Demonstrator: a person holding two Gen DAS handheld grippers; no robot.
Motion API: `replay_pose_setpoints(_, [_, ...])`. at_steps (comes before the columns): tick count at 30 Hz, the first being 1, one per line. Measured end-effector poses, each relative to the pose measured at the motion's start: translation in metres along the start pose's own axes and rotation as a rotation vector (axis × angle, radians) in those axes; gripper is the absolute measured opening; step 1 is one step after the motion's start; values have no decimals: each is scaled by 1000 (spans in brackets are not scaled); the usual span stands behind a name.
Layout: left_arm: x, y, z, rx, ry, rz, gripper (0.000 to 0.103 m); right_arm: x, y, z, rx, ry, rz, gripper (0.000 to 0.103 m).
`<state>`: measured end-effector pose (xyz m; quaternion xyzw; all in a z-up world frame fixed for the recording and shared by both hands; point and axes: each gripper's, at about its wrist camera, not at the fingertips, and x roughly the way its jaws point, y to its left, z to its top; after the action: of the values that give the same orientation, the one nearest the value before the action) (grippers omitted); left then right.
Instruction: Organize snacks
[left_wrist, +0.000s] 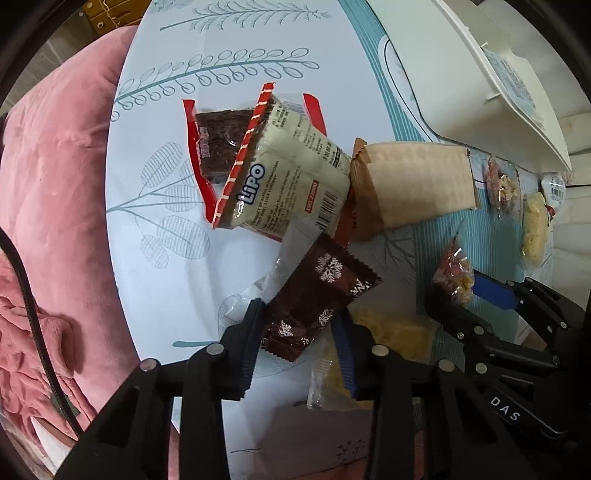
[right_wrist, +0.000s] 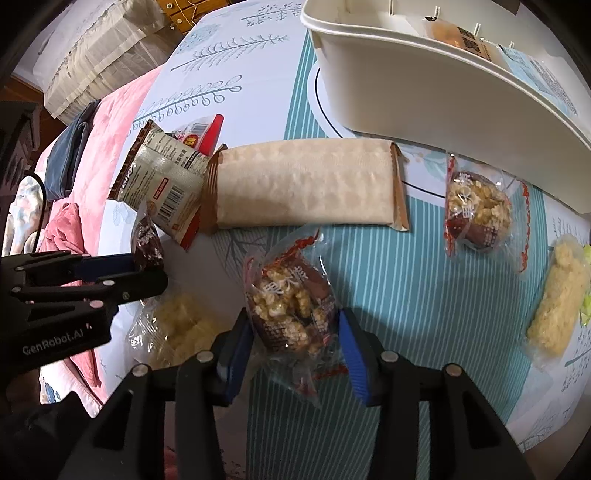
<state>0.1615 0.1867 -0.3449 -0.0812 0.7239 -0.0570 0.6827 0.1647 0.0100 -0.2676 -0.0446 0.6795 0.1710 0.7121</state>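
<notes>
My left gripper (left_wrist: 300, 325) is shut on a dark brown snowflake snack packet (left_wrist: 317, 295) and holds it above the table; it also shows in the right wrist view (right_wrist: 147, 240). My right gripper (right_wrist: 295, 332) is shut on a clear bag of caramel puffed snack (right_wrist: 291, 306), which also shows in the left wrist view (left_wrist: 452, 275). A white storage bin (right_wrist: 424, 74) stands at the back right. A long beige wafer pack (right_wrist: 306, 188) and a white Lipo biscuit pack (left_wrist: 284, 173) lie between.
A red-edged dark cake packet (left_wrist: 218, 144) lies under the Lipo pack. Another caramel puff bag (right_wrist: 476, 210), a yellow crisp bag (right_wrist: 557, 299) and a second yellow one (right_wrist: 177, 328) lie on the patterned tablecloth (right_wrist: 406, 288). A pink blanket (left_wrist: 55, 184) is on the left.
</notes>
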Motion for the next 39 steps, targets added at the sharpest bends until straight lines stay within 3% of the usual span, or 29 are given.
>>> replay_pose_setpoints(3, [-3, -2, -2, -6, -4, -17, 22, -1, -1, -2, 4, 3, 0, 46])
replay_pose_setpoints(12, [-13, -5, -12, -55, -35, -45, 11, -7, -14, -13, 17, -5, 7, 45])
replay_pose_setpoints(26, [-58, 2, -21, -194, -133, -124, 5, -60, -47, -22, -13, -107, 36, 45])
replay_pose_setpoints(39, [-112, -54, -2, -166, -264, -190, 5, -142, -92, -1, -16, -285, 51, 45])
